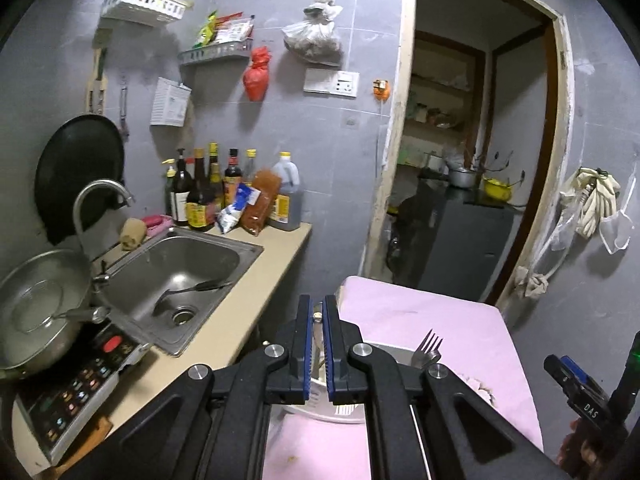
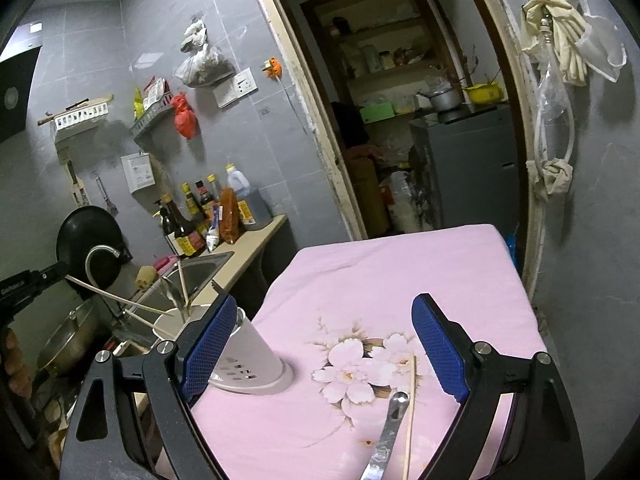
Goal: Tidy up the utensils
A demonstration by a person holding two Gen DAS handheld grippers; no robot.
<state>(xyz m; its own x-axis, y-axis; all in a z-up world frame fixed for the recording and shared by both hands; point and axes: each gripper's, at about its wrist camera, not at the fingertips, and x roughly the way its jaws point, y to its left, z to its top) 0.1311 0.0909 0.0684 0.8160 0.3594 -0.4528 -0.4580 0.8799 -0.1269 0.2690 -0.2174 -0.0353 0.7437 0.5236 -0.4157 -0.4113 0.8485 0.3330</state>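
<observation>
A slim steel utensil handle (image 1: 317,322) is pinched in the shut left gripper (image 1: 317,344) above the white slotted plastic holder (image 2: 248,356), so lowering in is probably next, while the wide-open, empty right gripper (image 2: 326,346) is hovered over a metal spoon (image 2: 390,432) and wooden chopstick (image 2: 411,412) on the pink cloth (image 2: 400,272).

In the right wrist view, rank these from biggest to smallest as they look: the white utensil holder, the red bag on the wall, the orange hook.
1. White utensil holder, though it sits closest to the camera, which inflates it.
2. Red bag.
3. Orange hook.
</observation>
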